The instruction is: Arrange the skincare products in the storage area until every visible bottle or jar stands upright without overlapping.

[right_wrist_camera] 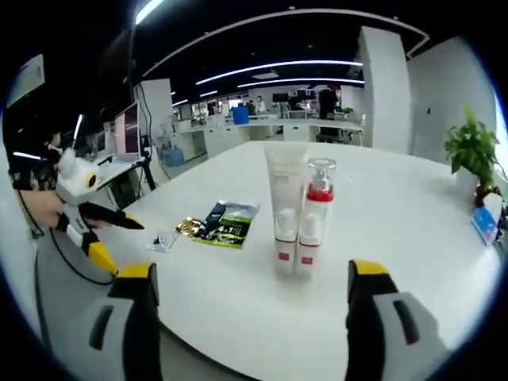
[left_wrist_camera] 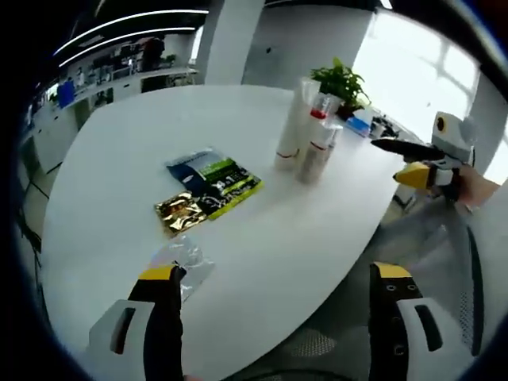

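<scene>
A tall white tube (left_wrist_camera: 292, 127) and a clear pump bottle (left_wrist_camera: 319, 151) with a red collar stand upright side by side on the white table (left_wrist_camera: 127, 135), toward its far right. In the right gripper view the tube (right_wrist_camera: 284, 202) and the bottle (right_wrist_camera: 315, 214) stand straight ahead, touching or nearly so. My left gripper (left_wrist_camera: 275, 274) is open and empty above the near table edge, well short of them. My right gripper (right_wrist_camera: 250, 271) is also open and empty, a short way in front of the pair. Each gripper appears in the other's view, the right gripper (left_wrist_camera: 386, 160) and the left gripper (right_wrist_camera: 127, 246).
Flat sachets lie mid-table: a blue-green one (left_wrist_camera: 216, 178), a gold one (left_wrist_camera: 178, 213) and a clear one (left_wrist_camera: 184, 258) close to my left jaw. A potted plant (left_wrist_camera: 341, 83) and a blue box (right_wrist_camera: 484, 222) sit at the far edge. Office desks stand behind.
</scene>
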The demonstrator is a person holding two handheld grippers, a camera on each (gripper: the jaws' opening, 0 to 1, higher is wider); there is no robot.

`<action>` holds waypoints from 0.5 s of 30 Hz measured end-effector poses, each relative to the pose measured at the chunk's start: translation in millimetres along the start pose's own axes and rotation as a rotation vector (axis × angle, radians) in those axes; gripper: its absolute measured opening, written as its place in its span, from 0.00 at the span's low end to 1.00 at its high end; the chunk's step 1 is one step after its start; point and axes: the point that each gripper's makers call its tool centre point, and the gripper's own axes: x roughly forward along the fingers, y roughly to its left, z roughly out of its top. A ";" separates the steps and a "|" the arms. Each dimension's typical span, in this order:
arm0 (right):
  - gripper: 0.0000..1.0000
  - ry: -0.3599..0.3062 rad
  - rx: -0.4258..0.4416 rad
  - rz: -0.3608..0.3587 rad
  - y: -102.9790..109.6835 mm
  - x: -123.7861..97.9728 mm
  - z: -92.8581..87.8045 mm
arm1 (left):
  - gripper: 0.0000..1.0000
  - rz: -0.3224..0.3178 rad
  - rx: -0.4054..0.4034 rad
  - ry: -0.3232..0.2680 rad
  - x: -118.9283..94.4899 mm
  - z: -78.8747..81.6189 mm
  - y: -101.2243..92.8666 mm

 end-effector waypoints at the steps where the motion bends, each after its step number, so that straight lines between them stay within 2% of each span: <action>1: 1.00 -0.006 0.010 0.005 -0.3 -0.3 0.2 | 0.97 0.000 -0.004 -0.009 -1.0 0.6 -0.6; 5: 1.00 -0.016 0.045 0.024 2.2 0.1 1.4 | 0.97 0.023 -0.007 -0.015 -2.7 2.1 3.3; 15: 1.00 0.007 0.024 0.014 1.8 1.5 -2.2 | 0.97 0.039 -0.008 -0.025 -3.8 5.7 6.1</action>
